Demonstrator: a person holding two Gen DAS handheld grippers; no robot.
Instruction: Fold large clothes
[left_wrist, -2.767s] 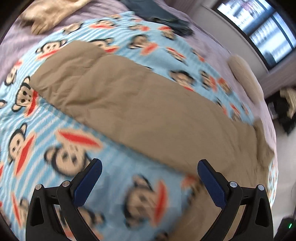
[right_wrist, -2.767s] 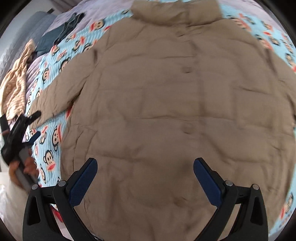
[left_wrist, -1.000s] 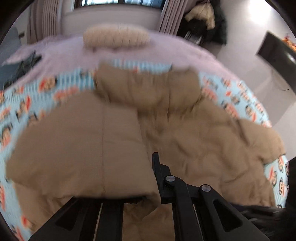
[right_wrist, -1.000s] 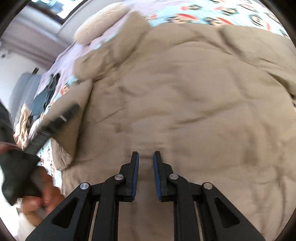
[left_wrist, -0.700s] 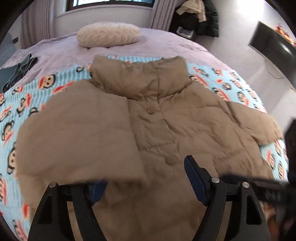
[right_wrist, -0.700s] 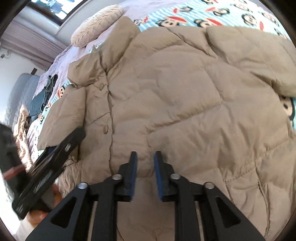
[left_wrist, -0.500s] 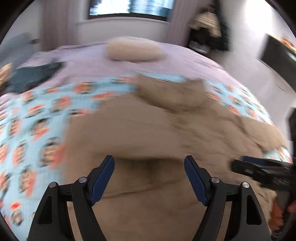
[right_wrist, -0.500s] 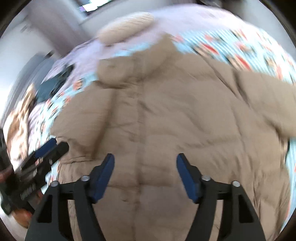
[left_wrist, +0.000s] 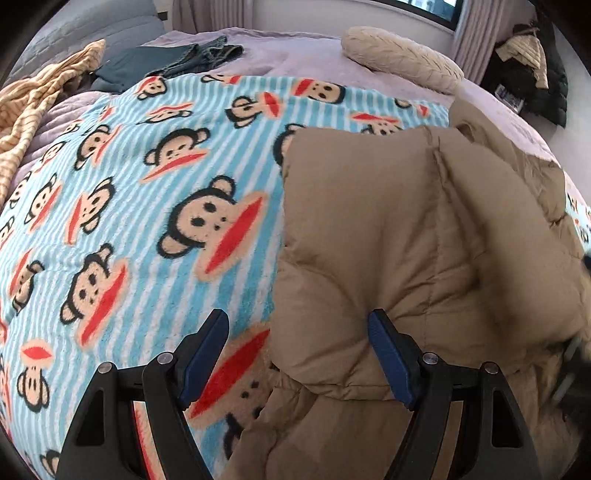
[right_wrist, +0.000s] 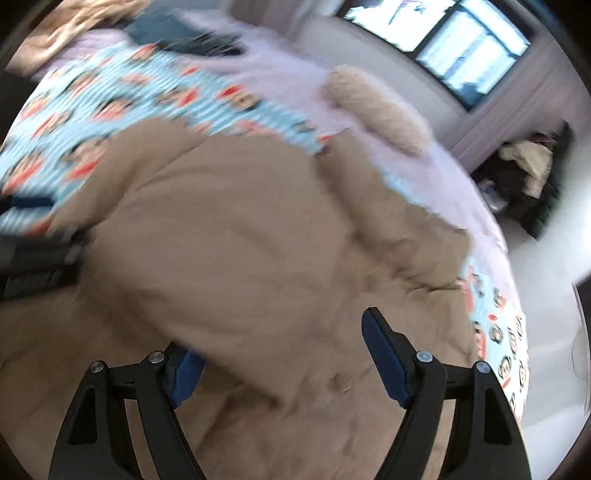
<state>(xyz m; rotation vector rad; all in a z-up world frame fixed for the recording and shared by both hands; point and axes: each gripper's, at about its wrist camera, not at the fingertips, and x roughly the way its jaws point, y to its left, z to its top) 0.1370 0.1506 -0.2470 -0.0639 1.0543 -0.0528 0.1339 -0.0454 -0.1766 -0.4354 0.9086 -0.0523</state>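
A tan puffer jacket (left_wrist: 424, 240) lies on a monkey-print blanket (left_wrist: 147, 221), its left side folded over the front and its collar toward the pillow. My left gripper (left_wrist: 297, 332) is open over the jacket's folded left edge. The puffy edge sits between the wide jaws and the pads do not press it. In the blurred right wrist view the jacket (right_wrist: 240, 240) fills the middle. My right gripper (right_wrist: 280, 343) is open above it. A fold of tan fabric hides the tip of its left finger, and nothing is gripped.
A cream knitted pillow (left_wrist: 402, 59) lies at the head of the lilac bedspread (left_wrist: 295, 55). Dark jeans (left_wrist: 166, 62) and a striped beige garment (left_wrist: 37, 96) lie at the far left. Dark clothes (left_wrist: 532, 66) are piled by the wall on the right.
Both grippers were shut a second ago and now stand open. The folded-over jacket side was let go. The left gripper swung left to the jacket's edge, and the right one rolled and moved.
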